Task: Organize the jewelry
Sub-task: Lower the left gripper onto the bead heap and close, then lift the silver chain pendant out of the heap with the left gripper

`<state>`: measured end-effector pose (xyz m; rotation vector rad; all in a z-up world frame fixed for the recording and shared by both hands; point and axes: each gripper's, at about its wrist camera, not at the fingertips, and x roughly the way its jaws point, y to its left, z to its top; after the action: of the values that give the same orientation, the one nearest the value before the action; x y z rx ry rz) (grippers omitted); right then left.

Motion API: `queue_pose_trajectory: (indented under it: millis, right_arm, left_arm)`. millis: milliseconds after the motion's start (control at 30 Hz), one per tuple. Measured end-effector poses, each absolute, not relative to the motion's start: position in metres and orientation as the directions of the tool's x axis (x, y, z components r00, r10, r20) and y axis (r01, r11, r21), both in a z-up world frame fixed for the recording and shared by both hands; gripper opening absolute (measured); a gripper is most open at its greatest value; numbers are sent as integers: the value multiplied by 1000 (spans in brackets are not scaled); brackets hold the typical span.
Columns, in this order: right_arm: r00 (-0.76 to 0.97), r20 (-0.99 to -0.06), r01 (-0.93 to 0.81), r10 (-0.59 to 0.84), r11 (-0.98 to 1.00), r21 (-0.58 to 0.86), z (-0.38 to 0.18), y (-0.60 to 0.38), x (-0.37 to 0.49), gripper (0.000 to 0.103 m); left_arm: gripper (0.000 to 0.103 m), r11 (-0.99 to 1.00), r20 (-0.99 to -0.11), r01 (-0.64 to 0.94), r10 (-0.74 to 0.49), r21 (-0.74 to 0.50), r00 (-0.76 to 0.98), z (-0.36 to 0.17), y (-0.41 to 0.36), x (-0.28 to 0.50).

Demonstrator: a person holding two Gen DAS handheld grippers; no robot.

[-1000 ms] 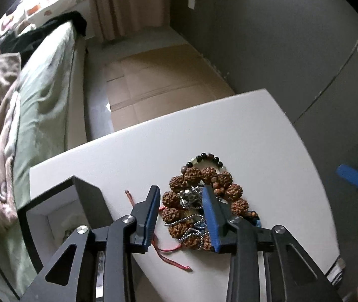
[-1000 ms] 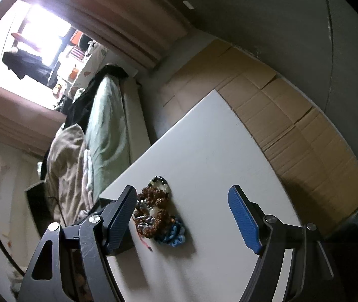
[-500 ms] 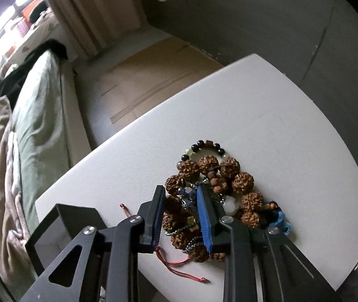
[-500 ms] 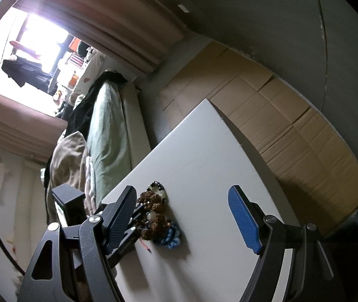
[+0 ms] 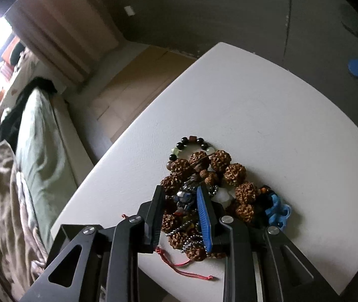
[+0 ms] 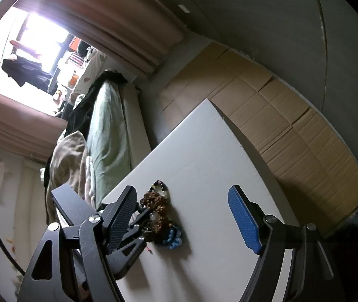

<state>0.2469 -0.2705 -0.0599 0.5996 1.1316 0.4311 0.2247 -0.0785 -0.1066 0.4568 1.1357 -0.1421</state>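
The left gripper (image 5: 182,197) is narrowed into the tangled heap of brown knobbly seed beads, silver chain and blue links (image 5: 204,193) near the white table (image 5: 254,115) edge, apparently pinching a dark blue-grey piece. Lifting risks dragging the tangle along. The heap's long axis runs away from the tongs. The right gripper (image 6: 182,209) hangs wide, empty.

No text, label, brand or number is legible anywhere.

Bedroom — unmade bed (image 5: 40,136), curtains (image 6: 118,32), window.
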Motion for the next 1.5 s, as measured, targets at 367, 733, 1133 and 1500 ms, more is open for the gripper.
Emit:
queue_pose_trajectory:
  millis: [367,733,1133,1500]
  right_arm:
    - [363,-710,-31,603,769,638,-59,-270,247,76]
    - [359,-710,-38,606,769,638,-59,-268,245,76]
    - [291,-721,-94,629,769,633,-70,-237,244,75]
    - [181,-775,-181,605,795,579,-101,-180,243,50]
  left_arm:
    - [25,901,-895,337,111,274,431,-112,-76,229]
    - [15,942,-880,289,13,169,474,-84,-57,216]
    - [15,979,-799,187,-50,79,599,-3,-31,196]
    - [13,992,-704,99,-16,77,710,74,0,166]
